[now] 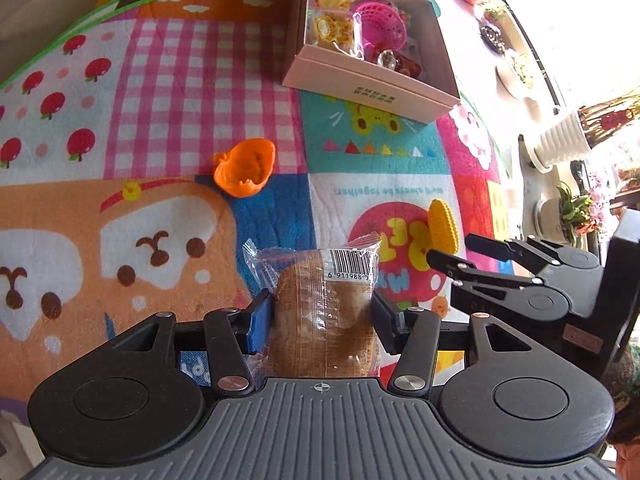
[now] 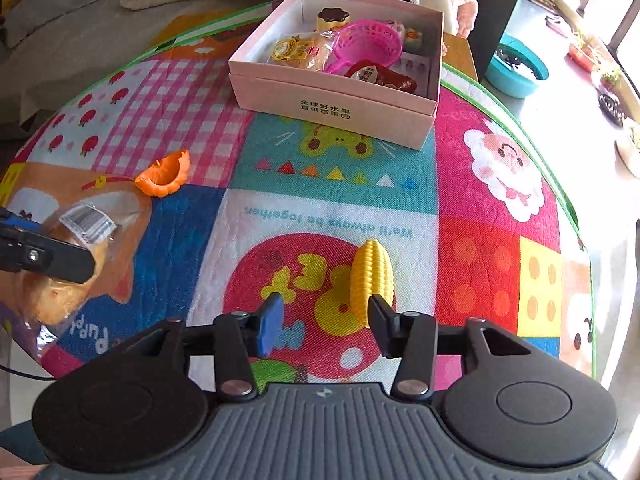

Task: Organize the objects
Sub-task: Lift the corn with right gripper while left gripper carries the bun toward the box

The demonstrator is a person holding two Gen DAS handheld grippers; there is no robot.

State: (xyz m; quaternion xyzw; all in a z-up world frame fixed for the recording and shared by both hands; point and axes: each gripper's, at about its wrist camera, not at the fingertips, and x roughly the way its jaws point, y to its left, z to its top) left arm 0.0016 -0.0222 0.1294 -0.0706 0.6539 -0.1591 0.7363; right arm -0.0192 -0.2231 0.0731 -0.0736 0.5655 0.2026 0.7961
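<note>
My left gripper (image 1: 322,314) is shut on a wrapped bread bun (image 1: 324,320) in a clear packet with a barcode; it also shows at the left of the right wrist view (image 2: 64,276). My right gripper (image 2: 326,322) is open and empty, just short of a yellow toy corn cob (image 2: 371,280), which lies by its right finger. In the left wrist view the corn (image 1: 443,226) lies beyond the right gripper (image 1: 456,250). An orange toy pumpkin half (image 1: 245,168) (image 2: 164,174) lies on the mat. A pink box (image 1: 360,88) (image 2: 332,104) at the back holds several toys and snacks.
A colourful patchwork mat (image 2: 332,200) covers the round table. A pink toy basket (image 2: 370,44) sits inside the box. Plant pots (image 1: 560,144) and a teal bowl (image 2: 516,70) stand on the floor to the right, past the table edge.
</note>
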